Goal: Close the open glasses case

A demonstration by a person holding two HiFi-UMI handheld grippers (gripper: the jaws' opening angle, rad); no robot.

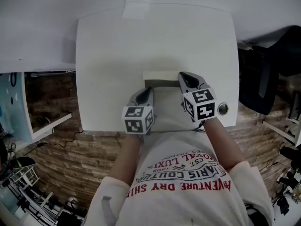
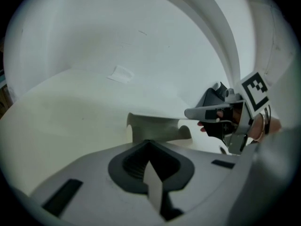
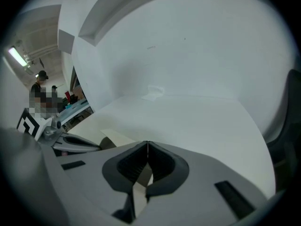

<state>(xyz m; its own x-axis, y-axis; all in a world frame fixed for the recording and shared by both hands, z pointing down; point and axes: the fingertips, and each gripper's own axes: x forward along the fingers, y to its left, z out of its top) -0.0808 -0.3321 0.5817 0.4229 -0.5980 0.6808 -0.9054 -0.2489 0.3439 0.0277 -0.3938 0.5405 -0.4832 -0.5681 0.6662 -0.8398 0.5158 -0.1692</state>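
Observation:
The open glasses case (image 1: pixel 161 79) lies near the front of the white table (image 1: pixel 117 55), a cream shell with a grey lining. In the left gripper view the case (image 2: pixel 157 127) sits just beyond my jaws, its grey inside facing me. My left gripper (image 1: pixel 149 92) is at the case's near left side, jaws shut with nothing between them. My right gripper (image 1: pixel 183 76) is at the case's right end, also shut and empty. From the right gripper view only a cream and grey corner of the case (image 3: pixel 111 138) shows, beside the left gripper (image 3: pixel 63 142).
A strip of tape (image 1: pixel 136 7) lies at the table's far edge. A round metal fitting (image 1: pixel 222 108) sits at the front right corner. A black chair (image 1: pixel 265 76) stands to the right, a shelf (image 1: pixel 44 121) to the left over a brick-patterned floor.

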